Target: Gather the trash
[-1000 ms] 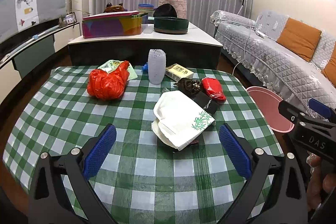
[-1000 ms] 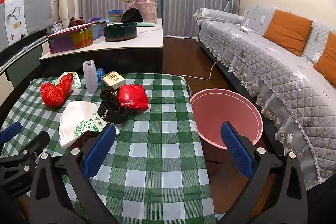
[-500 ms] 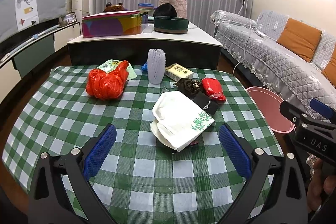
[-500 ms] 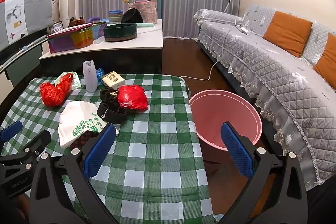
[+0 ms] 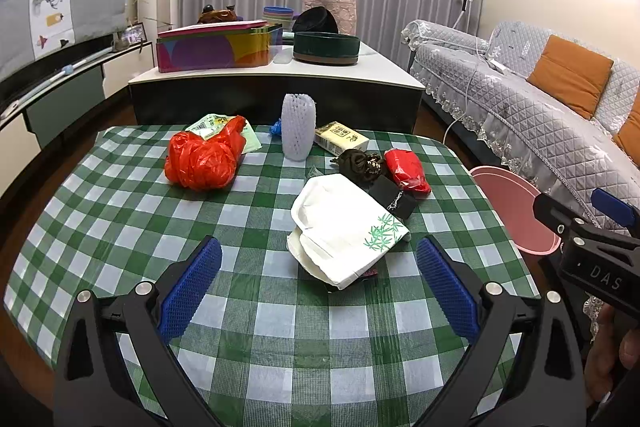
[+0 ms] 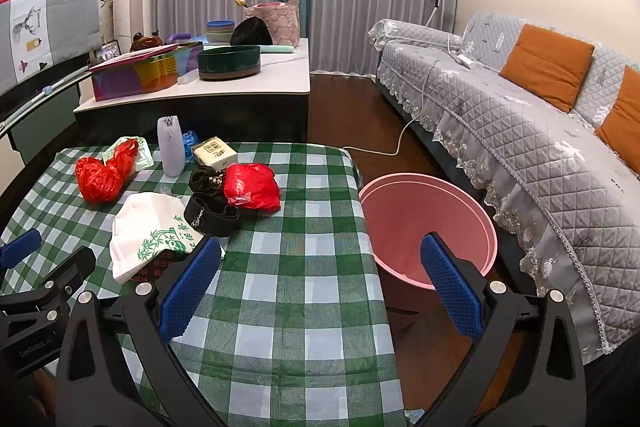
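A counter (image 5: 120,211) covered in a green-and-white checked cloth holds a scatter of trash. The left gripper (image 5: 318,285) hovers above its near edge with jaws spread wide and holding nothing; its blue pads frame a white takeaway box (image 5: 344,227) printed with green bamboo leaves, which lies just ahead of them. The right gripper (image 6: 320,283) hangs over the counter's right side, jaws also wide and empty, one pad over the cloth and the other in front of a pink bin (image 6: 428,223). The bin stands on the dark floor just beside the counter's right edge, between the counter and a grey quilted sofa (image 6: 520,131) with orange cushions.

Behind the white box, touching it, lies a black band (image 5: 392,197); next to that sit a dark crumpled wad (image 5: 360,163) and a red plastic bag (image 5: 408,171), all bunched together. Farther left, well apart from that cluster, a larger crumpled red bag (image 5: 202,157) rests partly on a green-and-white wrapper (image 5: 208,125). A white foam net sleeve (image 5: 298,131) stands upright near the far edge, with a small blue item just behind it and a cream packet (image 5: 340,143) lying beside it to the right.

Beyond the counter, a low white-topped cabinet (image 5: 276,77) carries a colourful tin, a dark green round box and stacked bowls. Grey curtains cover the back wall.
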`<state>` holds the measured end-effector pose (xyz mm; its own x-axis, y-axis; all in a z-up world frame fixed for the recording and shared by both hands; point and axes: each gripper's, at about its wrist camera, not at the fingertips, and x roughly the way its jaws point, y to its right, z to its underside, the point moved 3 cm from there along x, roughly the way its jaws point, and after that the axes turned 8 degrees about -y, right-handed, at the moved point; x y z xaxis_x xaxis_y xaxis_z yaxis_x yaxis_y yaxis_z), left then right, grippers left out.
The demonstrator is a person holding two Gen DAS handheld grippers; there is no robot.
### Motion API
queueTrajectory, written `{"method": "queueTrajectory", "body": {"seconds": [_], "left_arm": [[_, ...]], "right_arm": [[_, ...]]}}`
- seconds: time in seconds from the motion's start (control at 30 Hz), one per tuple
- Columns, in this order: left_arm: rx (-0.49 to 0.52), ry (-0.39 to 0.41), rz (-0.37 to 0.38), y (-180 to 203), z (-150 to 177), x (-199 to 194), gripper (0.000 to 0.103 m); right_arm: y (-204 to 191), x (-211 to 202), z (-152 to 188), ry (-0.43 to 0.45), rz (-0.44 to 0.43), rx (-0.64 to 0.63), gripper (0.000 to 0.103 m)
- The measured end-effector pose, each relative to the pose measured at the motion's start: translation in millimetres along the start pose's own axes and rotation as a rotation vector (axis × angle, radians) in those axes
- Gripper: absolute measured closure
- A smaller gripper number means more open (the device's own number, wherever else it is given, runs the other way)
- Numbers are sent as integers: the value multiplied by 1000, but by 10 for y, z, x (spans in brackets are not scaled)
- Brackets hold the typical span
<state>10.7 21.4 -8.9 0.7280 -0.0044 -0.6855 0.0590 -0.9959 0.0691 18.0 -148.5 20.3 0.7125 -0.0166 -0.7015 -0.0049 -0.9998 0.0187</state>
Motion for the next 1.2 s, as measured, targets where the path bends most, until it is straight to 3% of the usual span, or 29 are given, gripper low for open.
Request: {"method": "queueTrajectory", "body": {"seconds": [0.5, 0.7, 0.97, 1.2], "left_arm": [[0, 1, 1, -2, 2, 0, 8], [0, 1, 1, -3, 3, 1, 8], [-36, -9, -2, -94, -29, 72, 8], [-72, -12, -5, -137, -117, 170, 8]], "right_arm": [[-4, -30, -25, 13, -3, 1, 10], [-15, -42, -26, 22, -15, 3, 20], [-27, -47, -26, 17, -85, 20, 36], [80, -26, -129, 10, -169, 42, 37]]}}
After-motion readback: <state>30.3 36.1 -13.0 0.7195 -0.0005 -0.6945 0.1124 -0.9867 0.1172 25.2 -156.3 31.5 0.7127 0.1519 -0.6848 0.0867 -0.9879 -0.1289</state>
